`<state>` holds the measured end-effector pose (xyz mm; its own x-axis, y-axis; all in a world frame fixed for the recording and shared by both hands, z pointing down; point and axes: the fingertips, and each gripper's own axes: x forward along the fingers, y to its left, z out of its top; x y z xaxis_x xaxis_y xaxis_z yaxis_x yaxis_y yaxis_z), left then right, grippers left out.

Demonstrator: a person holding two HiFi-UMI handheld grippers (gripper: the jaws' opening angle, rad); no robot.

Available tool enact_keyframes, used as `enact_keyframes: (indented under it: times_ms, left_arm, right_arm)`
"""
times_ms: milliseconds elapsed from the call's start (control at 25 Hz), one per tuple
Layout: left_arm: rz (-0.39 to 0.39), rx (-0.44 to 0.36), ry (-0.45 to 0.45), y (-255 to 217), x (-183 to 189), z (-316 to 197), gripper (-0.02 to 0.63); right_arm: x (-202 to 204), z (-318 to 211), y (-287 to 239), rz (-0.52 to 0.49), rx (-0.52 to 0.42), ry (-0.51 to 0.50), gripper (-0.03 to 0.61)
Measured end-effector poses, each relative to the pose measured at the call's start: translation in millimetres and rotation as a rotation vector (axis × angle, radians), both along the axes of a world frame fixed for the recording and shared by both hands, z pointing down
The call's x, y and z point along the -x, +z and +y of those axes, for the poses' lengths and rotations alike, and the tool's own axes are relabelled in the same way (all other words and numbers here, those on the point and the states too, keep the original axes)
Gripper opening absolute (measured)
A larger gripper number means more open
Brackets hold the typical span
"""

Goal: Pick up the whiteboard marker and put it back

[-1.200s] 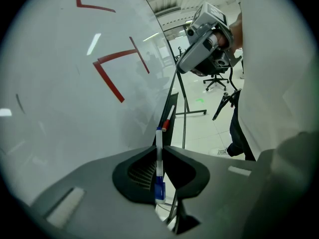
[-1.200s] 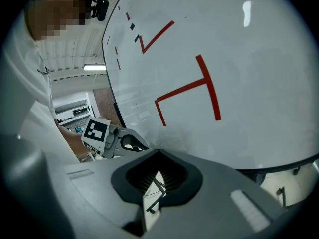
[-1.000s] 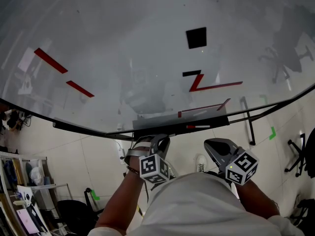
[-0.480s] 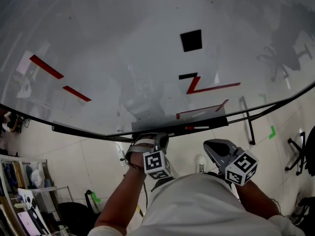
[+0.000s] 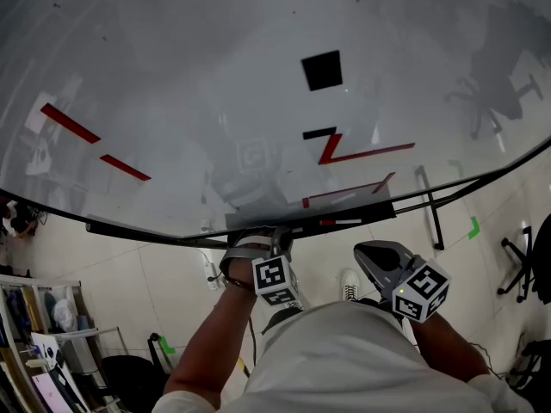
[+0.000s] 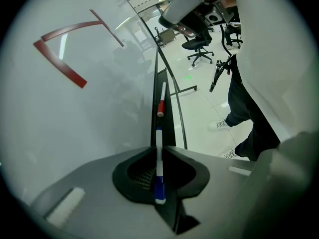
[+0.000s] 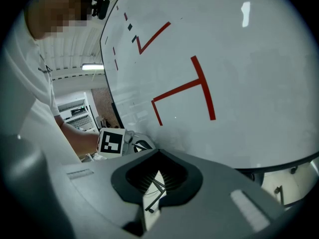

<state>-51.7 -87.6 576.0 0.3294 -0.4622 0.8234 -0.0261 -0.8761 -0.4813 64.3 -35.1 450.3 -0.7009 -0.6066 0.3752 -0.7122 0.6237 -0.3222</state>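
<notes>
A blue-capped whiteboard marker (image 6: 159,169) stands clamped upright between the jaws of my left gripper (image 6: 159,183), which is shut on it. Its tip points along the dark tray (image 6: 168,114) at the foot of the whiteboard (image 5: 215,101). A red-capped marker (image 6: 161,99) lies further along that tray; the head view shows it too (image 5: 342,222). There my left gripper (image 5: 274,244) sits right at the tray's edge (image 5: 258,220). My right gripper (image 5: 374,255) hangs lower right, away from the board, shut with nothing in it.
Red and black marks cover the whiteboard. The board's stand legs (image 5: 433,218) reach onto the tiled floor. An office chair (image 6: 199,46) stands beyond the board's end. Shelves and clutter (image 5: 34,334) fill the lower left.
My left gripper has moved slightly up and forward toward the tray with the blue marker in it. The right gripper has stayed put.
</notes>
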Motion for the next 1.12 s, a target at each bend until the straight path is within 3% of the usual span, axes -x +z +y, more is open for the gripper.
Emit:
enact_keyframes:
  times_ms: [440, 1000, 1120]
  left_arm:
    - [-0.036, 0.012, -0.015, 15.2, 2.1, -4.5, 0.055]
    - [0.014, -0.002, -0.034, 5.3, -0.9, -7.6, 0.072]
    - [0.069, 0.014, -0.071, -2.2, -2.0, -6.4, 0.017]
  right_arm:
    - [-1.1, -0.2, -0.4, 0.001, 0.003, 0.007, 0.002]
    - [-0.2, -0.1, 1.7, -0.006, 0.007, 0.008, 0.002]
    - [1.6, -1.3, -1.0, -0.004, -0.001, 0.003, 0.002]
